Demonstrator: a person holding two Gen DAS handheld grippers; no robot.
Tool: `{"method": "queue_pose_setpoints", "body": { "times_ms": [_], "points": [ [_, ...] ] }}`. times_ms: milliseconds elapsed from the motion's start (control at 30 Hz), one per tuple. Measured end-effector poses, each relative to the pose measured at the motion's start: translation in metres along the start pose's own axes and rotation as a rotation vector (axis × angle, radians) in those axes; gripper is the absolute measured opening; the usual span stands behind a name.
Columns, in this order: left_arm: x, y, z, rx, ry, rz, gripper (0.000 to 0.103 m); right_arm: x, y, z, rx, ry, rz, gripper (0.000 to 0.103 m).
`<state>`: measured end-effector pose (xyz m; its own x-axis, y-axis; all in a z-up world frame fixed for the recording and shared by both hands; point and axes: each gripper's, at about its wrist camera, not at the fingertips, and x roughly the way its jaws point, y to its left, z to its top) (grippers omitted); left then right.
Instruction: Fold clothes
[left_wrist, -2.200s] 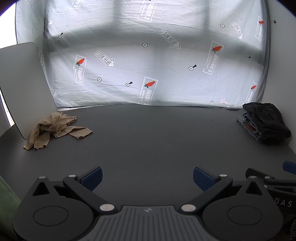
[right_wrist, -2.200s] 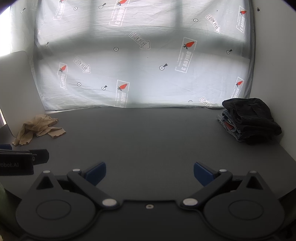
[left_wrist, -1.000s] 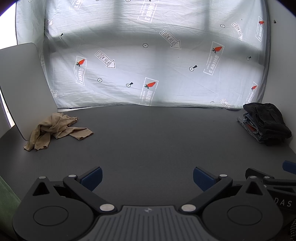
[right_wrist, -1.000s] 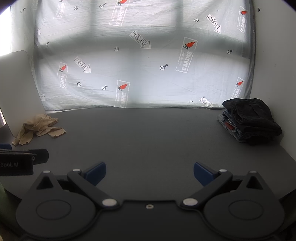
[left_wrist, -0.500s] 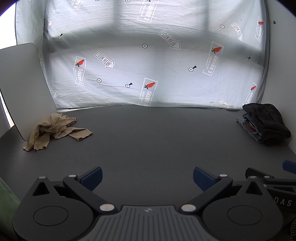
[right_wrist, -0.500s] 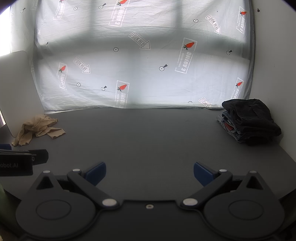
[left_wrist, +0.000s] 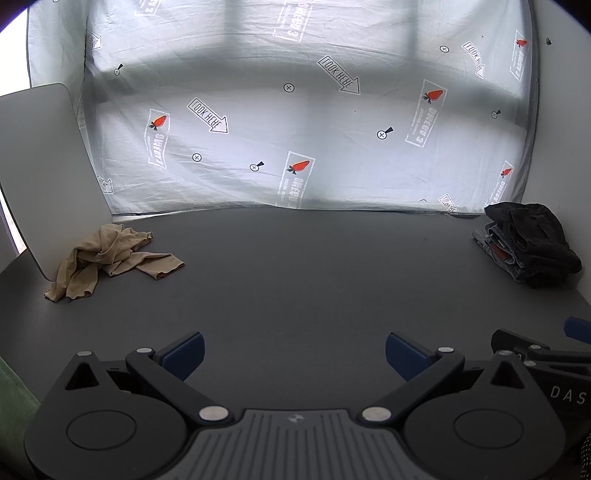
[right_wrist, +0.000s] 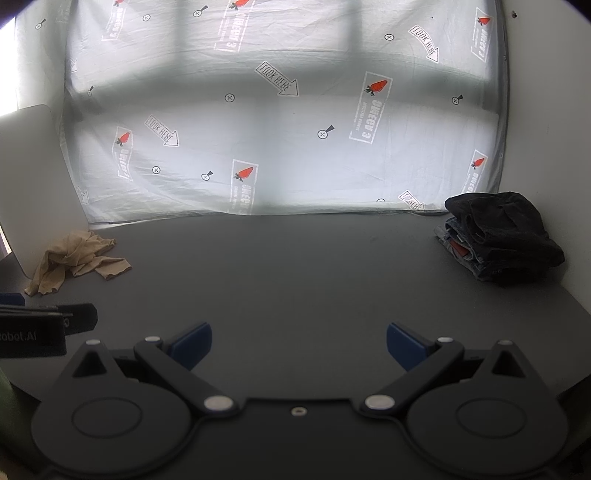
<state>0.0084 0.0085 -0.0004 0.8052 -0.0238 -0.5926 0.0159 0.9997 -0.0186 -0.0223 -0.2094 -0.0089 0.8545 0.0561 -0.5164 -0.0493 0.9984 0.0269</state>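
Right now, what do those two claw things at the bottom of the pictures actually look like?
Both are matte black plastic. Each claw, left and right, has two angled link arms with silver rivets, round black discs at the base, and blue pads on the fingertips. The left one has a ribbed grey panel in the middle. White lettering shows on their sides. No cables, hands or sleeves are visible.

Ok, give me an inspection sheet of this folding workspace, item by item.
Surface: dark grey table, middle bare.
Job's things: crumpled beige garment far left; dark folded clothes pile far right.
Clutter: nothing seen.
Grippers: left hand-held gripper open, empty; right hand-held gripper open, empty; both low over the near edge.
Cables: nothing seen.
Surroundings: printed white sheet hung behind; pale panel leaning at left.
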Motion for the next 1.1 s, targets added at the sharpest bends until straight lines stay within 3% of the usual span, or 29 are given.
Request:
{"method": "queue_pose_setpoints", "body": {
  "times_ms": [267, 533, 633, 733, 933, 1033, 1100],
  "points": [
    [0.024, -0.009, 0.007, -0.030, 0.057, -0.067, 0.103, 0.013, -0.030, 0.003, 0.096, 0.031, 0.007, 0.102],
    [0.055, -0.014, 0.024, -0.100, 0.102, -0.140, 0.103, 0.084, -0.061, 0.018, 0.316, 0.182, 0.322, 0.103],
    [0.069, -0.006, 0.034, -0.170, 0.128, -0.115, 0.103, 0.114, -0.059, 0.030, 0.341, 0.207, 0.398, 0.103],
    [0.085, 0.002, 0.048, -0.253, 0.157, -0.063, 0.103, 0.141, -0.045, 0.045, 0.276, 0.230, 0.411, 0.103],
    [0.121, 0.018, 0.078, -0.436, 0.202, -0.028, 0.103, 0.192, -0.028, 0.069, 0.191, 0.304, 0.481, 0.103],
    [0.132, 0.027, 0.087, -0.470, 0.168, 0.039, 0.103, 0.218, -0.015, 0.079, 0.121, 0.312, 0.508, 0.103],
    [0.141, 0.037, 0.092, -0.485, 0.198, 0.069, 0.103, 0.234, -0.005, 0.085, 0.063, 0.310, 0.522, 0.103]
  ]
}}
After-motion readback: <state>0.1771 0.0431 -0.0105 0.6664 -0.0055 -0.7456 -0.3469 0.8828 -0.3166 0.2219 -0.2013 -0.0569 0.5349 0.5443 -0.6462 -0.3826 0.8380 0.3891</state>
